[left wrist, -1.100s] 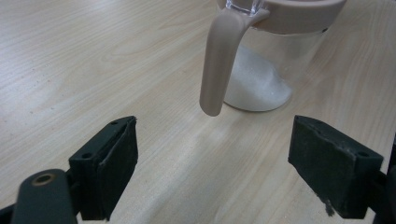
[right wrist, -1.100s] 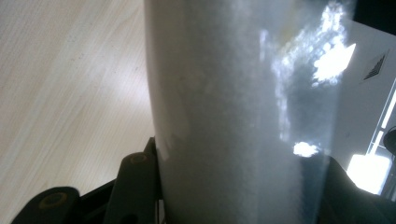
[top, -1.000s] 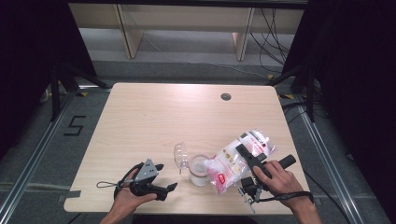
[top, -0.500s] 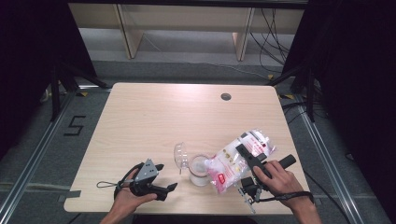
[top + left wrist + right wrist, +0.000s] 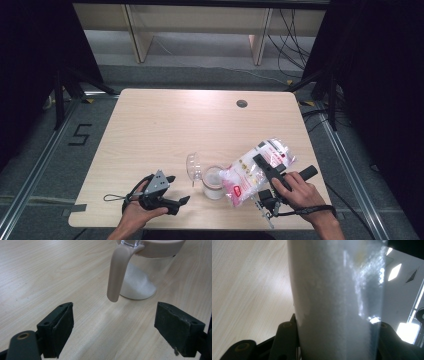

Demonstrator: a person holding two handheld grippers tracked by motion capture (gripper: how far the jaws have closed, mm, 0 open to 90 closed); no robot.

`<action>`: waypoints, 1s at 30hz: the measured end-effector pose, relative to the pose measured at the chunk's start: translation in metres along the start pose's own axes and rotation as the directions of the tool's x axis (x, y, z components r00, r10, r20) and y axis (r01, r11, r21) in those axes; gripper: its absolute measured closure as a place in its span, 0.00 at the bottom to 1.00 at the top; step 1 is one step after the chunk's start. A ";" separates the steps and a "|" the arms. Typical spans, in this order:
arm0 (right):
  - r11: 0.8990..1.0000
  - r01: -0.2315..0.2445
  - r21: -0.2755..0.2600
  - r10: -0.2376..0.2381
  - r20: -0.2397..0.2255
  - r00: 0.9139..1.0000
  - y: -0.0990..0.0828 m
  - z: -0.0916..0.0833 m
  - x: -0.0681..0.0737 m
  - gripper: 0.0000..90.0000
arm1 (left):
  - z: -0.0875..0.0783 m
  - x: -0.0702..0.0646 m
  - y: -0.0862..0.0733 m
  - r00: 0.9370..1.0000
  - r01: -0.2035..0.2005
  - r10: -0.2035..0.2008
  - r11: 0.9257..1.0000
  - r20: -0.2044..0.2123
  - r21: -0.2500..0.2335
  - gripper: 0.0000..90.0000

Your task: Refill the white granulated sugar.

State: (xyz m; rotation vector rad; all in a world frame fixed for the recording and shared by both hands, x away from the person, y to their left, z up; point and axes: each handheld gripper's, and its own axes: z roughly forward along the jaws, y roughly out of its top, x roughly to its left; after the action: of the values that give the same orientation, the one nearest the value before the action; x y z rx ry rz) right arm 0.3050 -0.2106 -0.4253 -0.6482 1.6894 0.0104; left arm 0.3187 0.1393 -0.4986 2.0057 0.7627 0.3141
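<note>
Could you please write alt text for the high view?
The right gripper tilts a clear bag of white granules over a small open jar on a wooden table. The left gripper rests open beside it.

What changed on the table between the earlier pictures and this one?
Nothing visibly changed. The right tool is still shut on the bag of white granules, tipped over the clear jar. The left tool rests open on the table, facing the jar, whose lid stands open beside it.
</note>
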 end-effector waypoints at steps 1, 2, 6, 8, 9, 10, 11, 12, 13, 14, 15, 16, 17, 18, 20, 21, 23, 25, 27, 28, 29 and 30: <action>1.000 -0.004 0.004 0.004 -0.002 1.000 0.000 -0.001 0.001 0.65 | -0.001 0.001 0.000 1.000 -0.014 0.014 1.000 -0.008 0.011 0.17; 1.000 -0.009 0.008 0.009 -0.004 1.000 0.000 -0.001 0.001 0.65 | -0.001 0.001 0.000 1.000 -0.018 0.019 1.000 -0.013 0.012 0.17; 1.000 -0.008 0.014 0.009 -0.009 1.000 -0.001 -0.001 0.001 0.66 | -0.001 0.001 0.000 1.000 -0.018 0.018 1.000 -0.013 0.012 0.17; 1.000 -0.008 0.011 0.008 0.000 1.000 -0.001 -0.001 0.002 0.66 | -0.001 0.001 0.000 1.000 -0.017 0.017 1.000 -0.007 0.015 0.17; 1.000 -0.008 0.010 0.008 -0.001 1.000 -0.001 -0.001 0.001 0.66 | -0.001 0.001 0.000 1.000 -0.018 0.018 1.000 -0.013 0.012 0.17; 1.000 -0.012 0.011 0.012 0.000 1.000 -0.001 -0.001 0.002 0.66 | -0.001 0.001 0.000 1.000 -0.018 0.018 1.000 -0.013 0.012 0.17; 1.000 -0.013 0.010 0.013 0.000 1.000 -0.001 -0.001 0.002 0.66 | 0.000 0.001 0.000 1.000 -0.013 0.013 1.000 -0.012 0.008 0.17; 1.000 -0.013 0.015 0.013 -0.009 1.000 -0.001 -0.001 0.001 0.67 | 0.000 -0.001 0.000 1.000 0.007 -0.007 1.000 -0.003 -0.010 0.17; 1.000 -0.012 0.015 0.012 -0.010 1.000 0.000 -0.001 0.001 0.67 | 0.000 0.000 0.000 1.000 0.000 0.000 1.000 -0.006 -0.005 0.17; 1.000 -0.012 0.014 0.012 -0.010 1.000 0.000 -0.001 0.001 0.67 | -0.001 0.001 0.000 1.000 -0.018 0.018 1.000 -0.012 0.012 0.17; 1.000 -0.012 0.013 0.012 -0.009 1.000 0.000 -0.001 0.001 0.67 | -0.001 0.001 0.000 1.000 -0.015 0.015 1.000 -0.008 0.012 0.17; 1.000 -0.011 0.012 0.011 -0.010 1.000 0.000 -0.001 0.001 0.67 | 0.000 0.000 0.000 1.000 0.000 0.000 1.000 0.001 0.001 0.17; 1.000 -0.011 0.013 0.011 -0.011 1.000 -0.001 -0.001 0.001 0.67 | 0.000 0.000 0.000 1.000 0.000 0.000 1.000 0.001 0.000 0.17; 1.000 -0.006 0.011 0.006 -0.011 1.000 -0.001 -0.001 0.001 0.67 | 0.000 0.000 0.000 1.000 0.000 0.000 1.000 0.000 -0.002 0.17; 1.000 -0.010 0.006 0.010 -0.003 1.000 -0.001 -0.001 0.001 0.67 | 0.000 0.000 0.000 1.000 0.001 -0.001 1.000 0.001 -0.001 0.17; 1.000 -0.010 0.006 0.010 -0.003 1.000 -0.001 -0.001 0.001 0.68 | 0.000 0.000 0.000 1.000 0.001 -0.001 1.000 0.001 0.000 0.17; 1.000 -0.009 0.004 0.009 -0.005 1.000 -0.001 -0.001 0.001 0.68 | 0.000 0.000 0.000 1.000 0.005 -0.005 1.000 0.002 -0.005 0.17; 1.000 -0.009 0.004 0.009 -0.005 1.000 -0.001 -0.001 0.001 0.68 | 0.000 0.000 0.000 1.000 -0.002 0.002 1.000 -0.004 -0.006 0.17; 1.000 -0.011 0.003 0.011 -0.005 1.000 -0.001 -0.001 0.001 0.68 | 0.000 0.000 0.000 1.000 -0.002 0.002 1.000 -0.004 -0.006 0.17; 1.000 -0.010 0.003 0.010 -0.004 1.000 -0.001 -0.001 0.001 0.68 | 0.000 0.000 0.000 1.000 -0.002 0.002 1.000 -0.004 -0.006 0.17; 1.000 -0.008 0.002 0.008 -0.004 1.000 -0.001 -0.001 0.001 0.69 | 0.000 0.000 0.000 1.000 0.001 -0.001 1.000 -0.002 -0.004 0.17; 1.000 -0.013 0.003 0.013 -0.004 1.000 -0.001 -0.001 0.001 0.69 | 0.000 0.000 0.000 1.000 0.001 -0.001 1.000 -0.002 -0.004 0.17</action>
State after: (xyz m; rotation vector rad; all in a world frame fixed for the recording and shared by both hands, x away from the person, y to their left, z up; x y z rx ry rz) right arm 0.3045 -0.2126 -0.4256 -0.6353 1.6974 0.0159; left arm 0.3186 0.1392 -0.4987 2.0016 0.7630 0.3166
